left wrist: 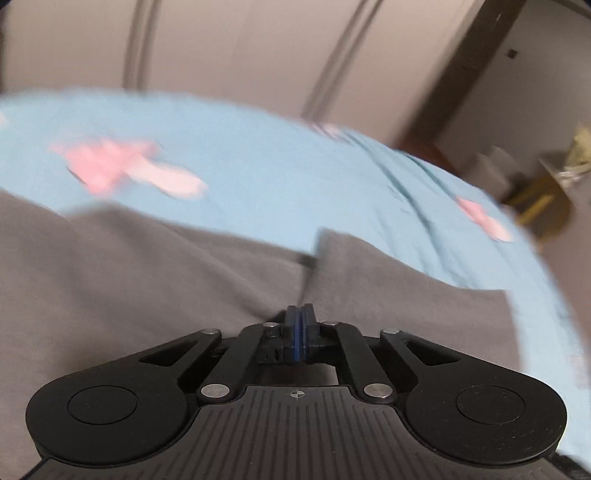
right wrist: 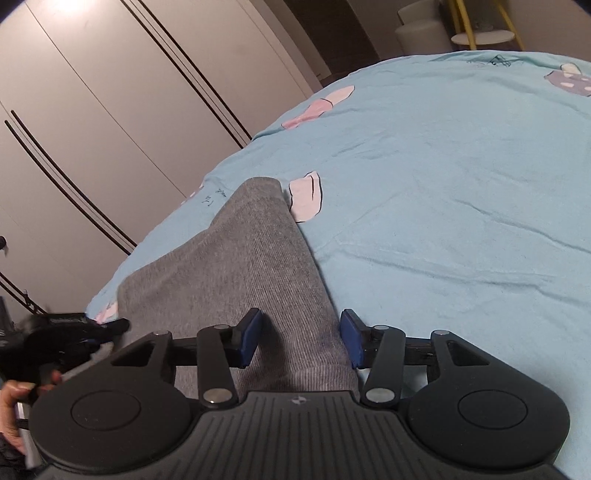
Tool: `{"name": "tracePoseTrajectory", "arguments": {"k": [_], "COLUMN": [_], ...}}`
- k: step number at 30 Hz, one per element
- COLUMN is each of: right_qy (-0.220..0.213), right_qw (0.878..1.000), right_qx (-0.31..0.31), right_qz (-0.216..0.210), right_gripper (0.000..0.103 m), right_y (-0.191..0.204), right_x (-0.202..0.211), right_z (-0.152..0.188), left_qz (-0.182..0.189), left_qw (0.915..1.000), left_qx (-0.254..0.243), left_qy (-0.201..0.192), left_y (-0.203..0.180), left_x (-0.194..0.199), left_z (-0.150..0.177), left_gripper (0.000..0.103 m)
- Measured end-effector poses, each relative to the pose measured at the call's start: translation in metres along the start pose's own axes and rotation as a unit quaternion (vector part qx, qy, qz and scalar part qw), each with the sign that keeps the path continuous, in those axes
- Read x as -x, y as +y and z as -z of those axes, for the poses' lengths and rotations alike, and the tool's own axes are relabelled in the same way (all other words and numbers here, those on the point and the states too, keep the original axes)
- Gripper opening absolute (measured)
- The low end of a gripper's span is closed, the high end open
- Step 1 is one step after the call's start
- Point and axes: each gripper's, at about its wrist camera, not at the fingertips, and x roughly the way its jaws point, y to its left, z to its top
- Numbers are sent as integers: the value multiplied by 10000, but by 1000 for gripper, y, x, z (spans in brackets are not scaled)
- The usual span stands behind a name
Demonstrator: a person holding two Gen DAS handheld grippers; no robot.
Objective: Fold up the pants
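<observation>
Grey pants lie on a light blue bedsheet. In the left wrist view my left gripper has its blue pads pressed together over the grey cloth; the view is blurred, and cloth between the pads does not show. In the right wrist view a grey pant leg runs away from me over the sheet. My right gripper is open, its blue pads standing either side of the leg near its near end. The left gripper shows at the left edge by the pants' side.
White wardrobe doors with dark lines stand beyond the bed's far edge. A yellow-legged stand and pale stools are past the bed's corner. A dark door frame is at the right.
</observation>
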Motion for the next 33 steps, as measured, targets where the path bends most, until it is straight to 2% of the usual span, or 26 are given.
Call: {"name": "tracePoseTrajectory", "arguments": {"k": [1, 2, 3, 4, 6, 8, 10, 12, 13, 14, 15, 16, 17, 18, 19, 21, 22, 23, 24, 25, 27, 29, 32, 33], "right_qy": [10, 22, 39, 54, 5, -259, -629, -703, -591, -401, -169, 42, 219, 309, 333, 339, 346, 329, 314, 296, 264, 258, 263, 258], "right_qw": [10000, 10000, 9999, 9999, 10000, 9996, 9977, 9947, 9937, 9933, 9933, 9938, 9958, 9972, 9976, 9973, 9972, 9975, 9976, 9977, 9976, 9976, 9975, 9973], "right_qx": [24, 55, 86, 86, 43, 53, 73, 102, 143, 139, 95, 61, 59, 101, 97, -35, -39, 15, 112, 212, 304, 260, -5, -65], "right_qz": [19, 64, 102, 114, 85, 38, -248, -743, -946, -1075, -1135, -1106, -892, -678, -604, -653, -657, -633, -607, -570, -563, -584, -664, -684], "right_gripper": [48, 48, 48, 48, 48, 48, 48, 48, 48, 47, 46, 39, 31, 26, 14, 12, 12, 12, 13, 13, 14, 15, 15, 15], "right_y": [0, 0, 0, -1, -1, 1, 6, 13, 16, 19, 20, 19, 19, 16, 13, 6, 5, 6, 9, 11, 14, 14, 7, 5], "right_x": [-1, -1, -3, -3, 1, 10, 22, 28, 26, 21, 14, 7, 1, -4, -5, -4, -4, -5, -5, -6, -5, -4, -3, -2], "right_z": [0, 1, 1, 2, 1, 0, -2, -1, 0, 2, 4, 6, 7, 8, 9, 9, 9, 8, 9, 10, 12, 13, 13, 13], "left_qz": [-857, -1416, -1377, -1093, -717, -392, 46, 743, 1059, 1279, 1293, 960, 451, 494, 595, 308, 15, -280, -354, -236, 158, 353, 144, 22], "left_qw": [9947, 9860, 9883, 9933, 9971, 9990, 9995, 9969, 9942, 9916, 9909, 9931, 9946, 9947, 9953, 9969, 9983, 9983, 9979, 9969, 9888, 9734, 9412, 9359], "left_qx": [-475, -799, -653, -337, -264, -151, -37, -69, -133, -161, -200, -246, -328, -244, 29, 384, 438, 471, 549, 741, 1458, 2223, 3272, 3413], "left_qy": [-304, -380, -40, 166, -14, -165, -296, -269, -131, 46, 312, 621, 870, 873, 764, 615, 390, 182, 23, -64, -285, -429, -826, -874], "left_y": [-7, -7, 2, 12, 16, 13, 9, -3, -8, -12, -17, -19, -19, -11, -3, 13, 23, 33, 48, 66, 109, 153, 220, 237], "left_x": [0, -6, -13, -11, 10, 36, 58, 71, 71, 66, 55, 41, 28, 23, 28, 42, 51, 59, 69, 78, 103, 118, 145, 151], "left_z": [6, 12, 14, 16, 17, 20, 24, 32, 35, 38, 44, 49, 54, 57, 56, 47, 45, 45, 45, 47, 58, 69, 87, 90], "left_gripper": [1, 1, 2, 2, 5, 21, 55, 69, 73, 75, 76, 67, 63, 64, 57, 57, 57, 59, 78, 97, 101, 101, 101, 101]}}
